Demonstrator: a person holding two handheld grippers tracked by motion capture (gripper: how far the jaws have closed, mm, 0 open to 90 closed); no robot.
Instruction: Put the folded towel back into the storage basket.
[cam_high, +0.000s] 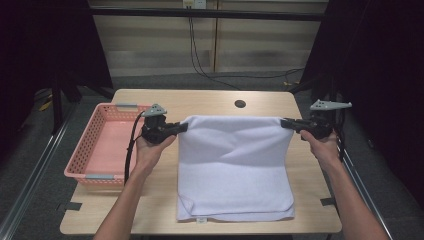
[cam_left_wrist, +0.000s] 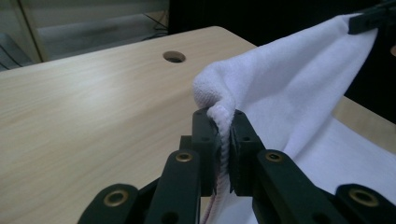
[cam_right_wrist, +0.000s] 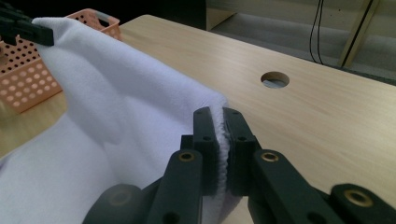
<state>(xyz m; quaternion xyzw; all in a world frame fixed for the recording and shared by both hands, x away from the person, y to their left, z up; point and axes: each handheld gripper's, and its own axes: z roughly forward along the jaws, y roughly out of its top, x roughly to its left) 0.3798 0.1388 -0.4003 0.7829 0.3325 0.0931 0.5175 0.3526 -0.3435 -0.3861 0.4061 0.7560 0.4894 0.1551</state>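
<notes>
Fingers (cam_left_wrist: 205, 140) of the left gripper (cam_high: 183, 128) are clamped on the white towel's (cam_high: 232, 160) nine-o'clock corner, beside the pink basket (cam_high: 95, 145). Its far edge is held stretched above the table (cam_high: 150, 102); the three-o'clock corner is pinched by the right gripper (cam_high: 286, 123). Both forearms are angled inward.

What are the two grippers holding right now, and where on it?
Both hold the white towel: the left gripper pinches its far left corner, the right gripper its far right corner, lifting that edge off the table.
</notes>
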